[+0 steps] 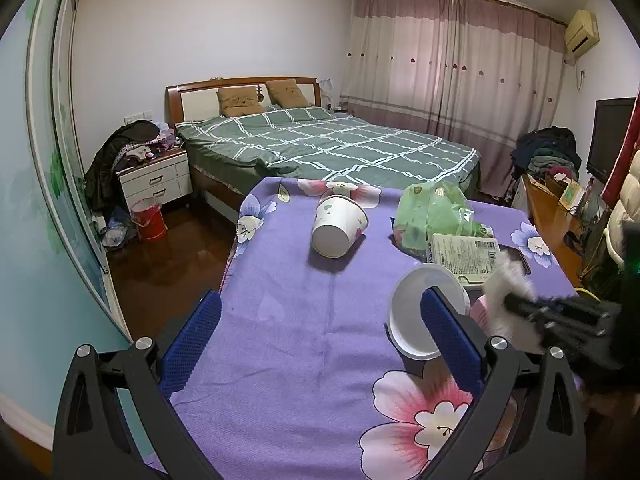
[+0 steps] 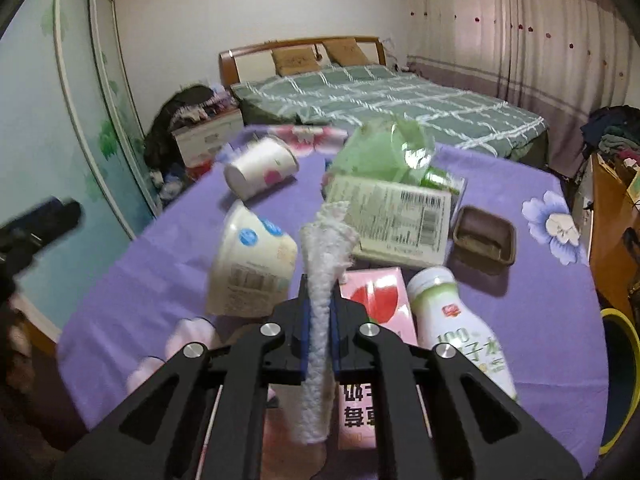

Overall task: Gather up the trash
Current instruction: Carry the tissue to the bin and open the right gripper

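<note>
One tissue point(image 2: 322, 304): soft, light, pinched mid-length by right hand-held gripper point(image 2: 320, 316).
Left hand-held gripper point(image 1: 320, 320): wide open, empty.
Cups point(image 1: 339, 226): light, crushable; grip rim.

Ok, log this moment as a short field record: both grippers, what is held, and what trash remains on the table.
left gripper: open, holding nothing, beside tipped white paper bowl
right gripper: shut on white crumpled paper towel
surface: purple floral tablecloth
remaining trash: toppled white paper cup, green plastic bag, pink drink carton, white drink bottle, brown plastic tray
</note>
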A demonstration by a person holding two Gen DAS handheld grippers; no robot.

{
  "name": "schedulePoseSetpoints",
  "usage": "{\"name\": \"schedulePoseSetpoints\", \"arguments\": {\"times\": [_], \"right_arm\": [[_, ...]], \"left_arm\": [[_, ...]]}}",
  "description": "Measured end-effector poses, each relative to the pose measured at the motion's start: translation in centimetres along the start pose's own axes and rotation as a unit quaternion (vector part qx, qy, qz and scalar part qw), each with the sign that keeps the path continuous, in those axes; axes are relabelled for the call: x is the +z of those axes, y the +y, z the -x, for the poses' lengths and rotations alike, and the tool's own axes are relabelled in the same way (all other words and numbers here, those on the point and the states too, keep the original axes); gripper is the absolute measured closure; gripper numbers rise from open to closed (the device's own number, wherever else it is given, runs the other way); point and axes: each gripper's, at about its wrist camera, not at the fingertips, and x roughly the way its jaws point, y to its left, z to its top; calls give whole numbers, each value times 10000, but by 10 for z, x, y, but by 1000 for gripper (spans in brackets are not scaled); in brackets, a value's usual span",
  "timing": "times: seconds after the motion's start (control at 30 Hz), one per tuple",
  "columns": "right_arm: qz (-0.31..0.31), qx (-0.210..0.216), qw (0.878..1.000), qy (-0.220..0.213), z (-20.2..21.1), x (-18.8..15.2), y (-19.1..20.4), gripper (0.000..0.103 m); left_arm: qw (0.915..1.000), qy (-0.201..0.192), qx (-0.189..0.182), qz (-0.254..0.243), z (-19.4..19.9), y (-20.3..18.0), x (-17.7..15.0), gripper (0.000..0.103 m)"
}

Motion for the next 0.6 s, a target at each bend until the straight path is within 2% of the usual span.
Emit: {"name": "schedulePoseSetpoints", "arguments": {"times": [0.13,0.3,0.47,0.6], "right_arm": [[-38,106,9996,-254,26,10,-3,95],[-208,-33,9982,-554,53,20,-23,95],[-432,-345,9950,-828,80,26,-54,95],[-659,-752,9902,-975,98,25,-88,95]], "left_arm": [[10000,20,-12,-34,-3,-3,-1,5],[9999,17,-48,-92,-3,-7,-2,5],[9999,38,-95,-132,-4,-15,-3,5],[9997,59,-135,-194,-5,-22,-3,5]]}}
